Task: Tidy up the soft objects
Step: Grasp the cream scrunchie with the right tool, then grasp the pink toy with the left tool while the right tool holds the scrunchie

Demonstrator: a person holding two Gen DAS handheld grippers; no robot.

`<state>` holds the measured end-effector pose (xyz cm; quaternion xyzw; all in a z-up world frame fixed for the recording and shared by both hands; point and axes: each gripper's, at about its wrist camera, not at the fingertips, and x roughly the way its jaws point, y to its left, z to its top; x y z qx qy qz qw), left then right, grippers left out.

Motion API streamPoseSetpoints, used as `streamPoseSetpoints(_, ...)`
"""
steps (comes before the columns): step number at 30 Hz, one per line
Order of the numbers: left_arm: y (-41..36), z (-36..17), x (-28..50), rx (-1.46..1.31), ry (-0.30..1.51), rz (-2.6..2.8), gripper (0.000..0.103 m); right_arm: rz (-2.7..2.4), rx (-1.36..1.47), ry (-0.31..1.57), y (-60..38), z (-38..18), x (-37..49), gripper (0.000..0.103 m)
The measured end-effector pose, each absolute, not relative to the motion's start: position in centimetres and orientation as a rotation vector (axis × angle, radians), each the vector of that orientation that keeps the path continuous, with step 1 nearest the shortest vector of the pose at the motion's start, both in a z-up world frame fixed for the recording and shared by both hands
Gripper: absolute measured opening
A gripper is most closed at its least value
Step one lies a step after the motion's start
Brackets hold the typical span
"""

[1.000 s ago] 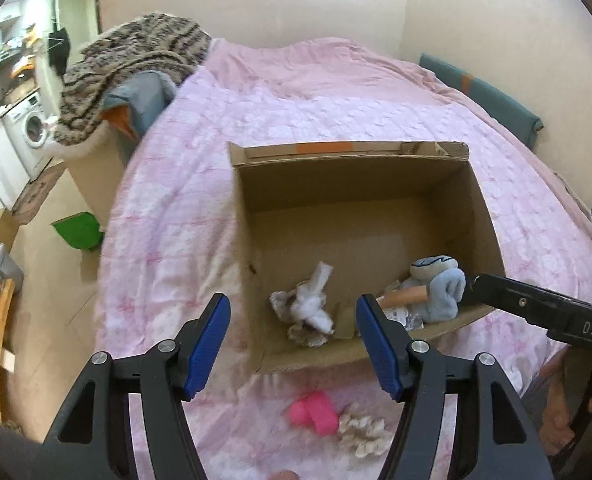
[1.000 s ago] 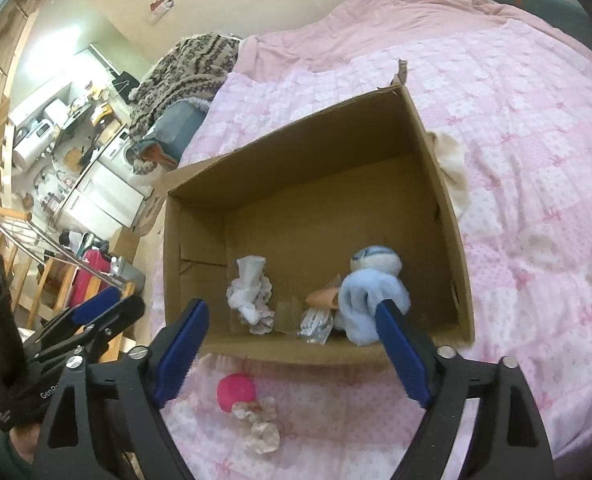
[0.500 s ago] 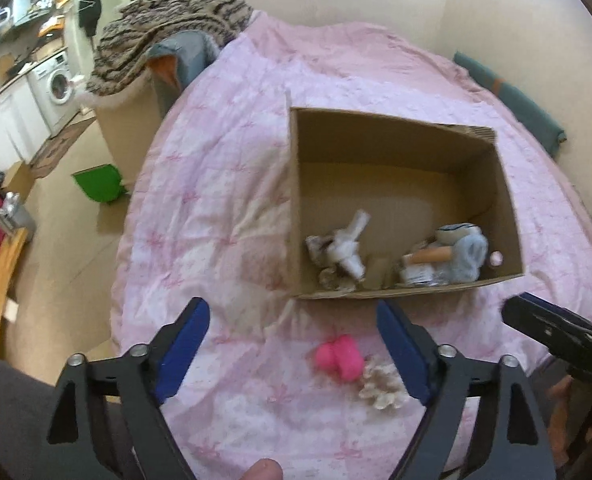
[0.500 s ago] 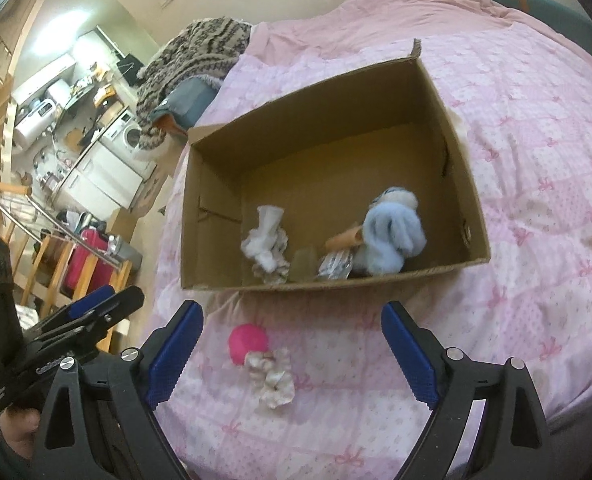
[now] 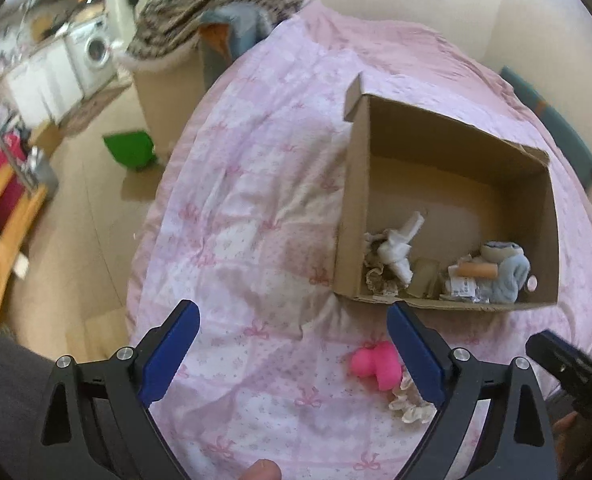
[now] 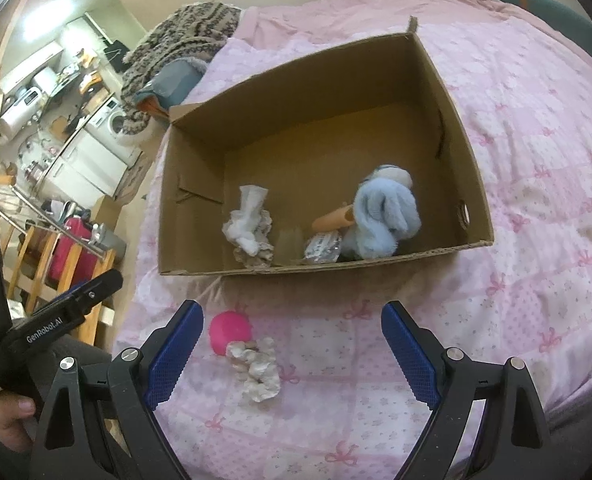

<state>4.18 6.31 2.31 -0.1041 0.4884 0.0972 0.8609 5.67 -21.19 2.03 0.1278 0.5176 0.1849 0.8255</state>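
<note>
An open cardboard box (image 5: 352, 208) (image 6: 183, 184) sits on the pink bed. Inside it lie a white sock bundle (image 5: 396, 248) (image 6: 247, 224), a light blue plush (image 5: 508, 268) (image 6: 384, 216), an orange tube (image 6: 332, 218) and a foil packet (image 6: 322, 248). In front of the box on the quilt lie a pink soft toy (image 5: 376, 364) (image 6: 229, 332) and a cream lacy scrunchie (image 5: 410, 406) (image 6: 255, 366). My left gripper (image 5: 293, 354) is open and empty, left of the pink toy. My right gripper (image 6: 291, 354) is open and empty, above the scrunchie.
A striped knit blanket (image 5: 215, 4) and blue garment (image 5: 235, 28) pile up on a box beside the bed's far left. A green bin (image 5: 129, 150) stands on the floor. A washing machine (image 5: 93, 50) and wooden rack (image 5: 3, 216) are at left. The bed edge runs near me.
Both grippers pulled back from the box toward the bed's near edge and stayed open. The left view swung left; the box now sits farther right, the pink toy and scrunchie closer.
</note>
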Motion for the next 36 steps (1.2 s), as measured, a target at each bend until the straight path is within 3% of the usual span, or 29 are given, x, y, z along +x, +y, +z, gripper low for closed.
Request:
streamPoseSetpoints(10,6.6,0.7,4.7,-0.281,1.107,0.205,0.094,0.491,0.075,1.367,-16.2,-3.7,6.1,0.096)
streamPoseSetpoints(15,6.3,0.8,4.8,-0.270,1.108,0.197,0.094,0.549,-0.215,1.355,-11.6,-5.5,4.9,0.094)
streamPoseSetpoints(18,6.6,0.6,4.7,-0.282,1.122,0.204,0.094,0.576,-0.248,1.375,-10.6,-6.6,4.7,0.068)
streamPoseSetpoints(20,6.9,0.3,4.8,-0.299,1.134,0.206,0.094,0.584,-0.248,1.382,-10.6,-6.9,4.7,0.045)
streamPoseSetpoints(24,7.2,-0.3,4.9,-0.316,1.158,0.206,0.094,0.603,-0.207,1.383,-11.2,-6.7,4.8,0.014)
streamPoseSetpoints(36,3.7,-4.2,6.6,-0.289,1.309,0.093,0.093,0.515,0.060,1.288,-17.6,-0.7,4.5,0.013)
